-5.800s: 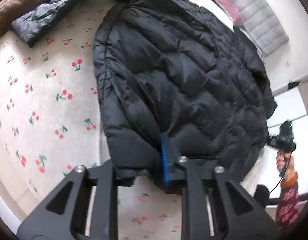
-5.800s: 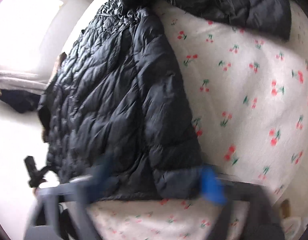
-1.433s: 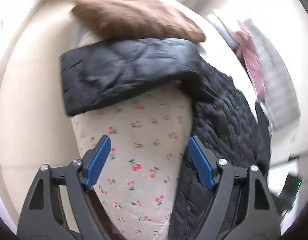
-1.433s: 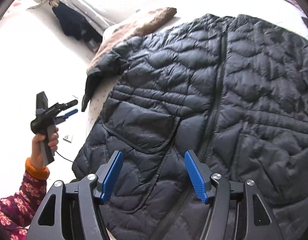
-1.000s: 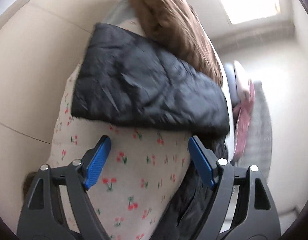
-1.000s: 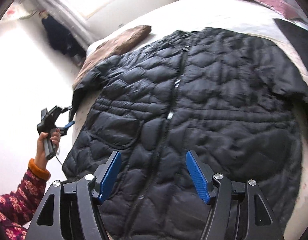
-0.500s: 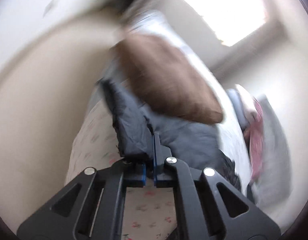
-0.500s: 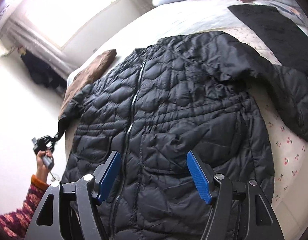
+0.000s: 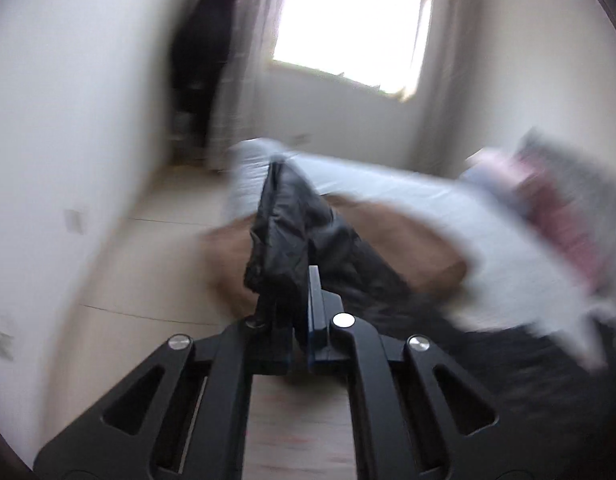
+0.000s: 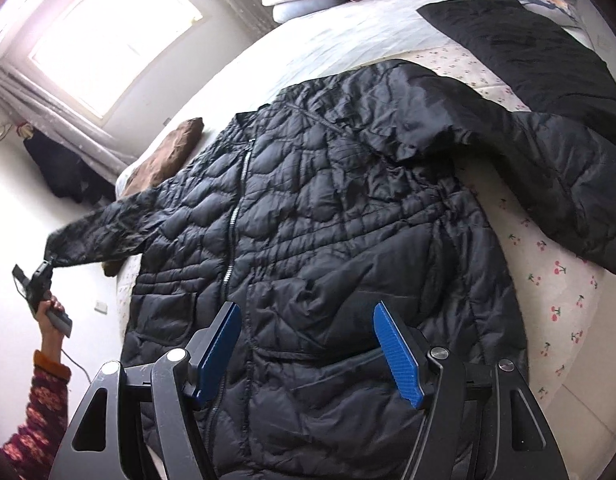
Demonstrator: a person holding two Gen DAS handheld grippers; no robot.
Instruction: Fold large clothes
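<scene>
Black quilted jacket (image 10: 328, 232) lay front-up, zip closed, spread across the cherry-print sheet (image 10: 548, 280) of the bed, filling the middle of the right wrist view; hem at the bottom of that frame, collar toward the top centre. Left gripper (image 9: 295, 292) clamped on the cuff of one sleeve (image 9: 283, 224), jaws all but shut with the dark fabric bunched between the pads and standing up above them; seen from the right wrist view at left edge as left gripper (image 10: 47, 266) in a hand (image 10: 51, 308), sleeve (image 10: 103, 232) drawn out taut past the edge of the bed, clear of the sheet. Left wrist view heavily blurred. Right gripper (image 10: 308, 344) hovered wide open over the lower front of the jacket, nothing between its blue pads (image 10: 396, 348), not touching the fabric as far as could be told. Other sleeve (image 10: 548, 176) lay out flat toward the right of the frame, partly under a second black garment (image 10: 524, 44) at upper right. Brown cushion (image 10: 167, 156) near the collar, upper left. Step judged: first sleeve fold, just begun; body not yet folded. Next move judged: carry the held cuff inward across the chest and lay it flat before release; right gripper free to pin the body or take the far sleeve. Slippery shell likely to slide.
</scene>
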